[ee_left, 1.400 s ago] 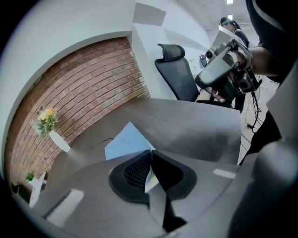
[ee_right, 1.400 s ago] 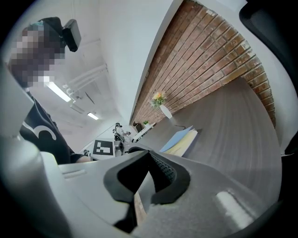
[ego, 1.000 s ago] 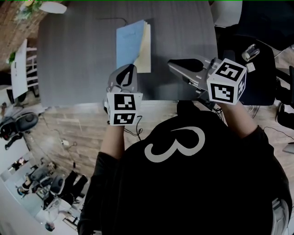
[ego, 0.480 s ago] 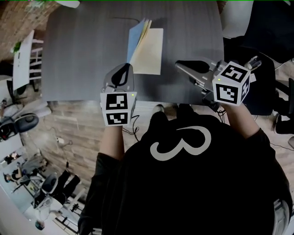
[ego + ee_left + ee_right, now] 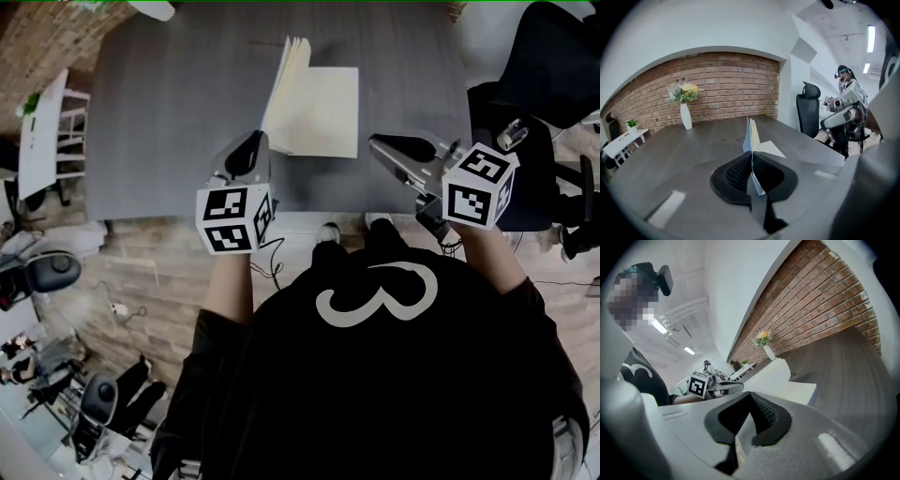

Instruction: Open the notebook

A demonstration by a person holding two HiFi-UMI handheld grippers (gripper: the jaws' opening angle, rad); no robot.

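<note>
Two claws: left claw (image 5: 752, 176) pinches the notebook (image 5: 323, 112) cover upright; right claw (image 5: 747, 423) clenched, empty.

The left tongs (image 5: 255, 141) hide the notebook's (image 5: 319, 112) gripped corner.

The left gripper (image 5: 751, 165) pinches the notebook (image 5: 753, 137), its cover upright over the table (image 5: 689, 147).

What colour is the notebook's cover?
Light blue. The upright notebook cover shows it best in the left gripper view.
</note>
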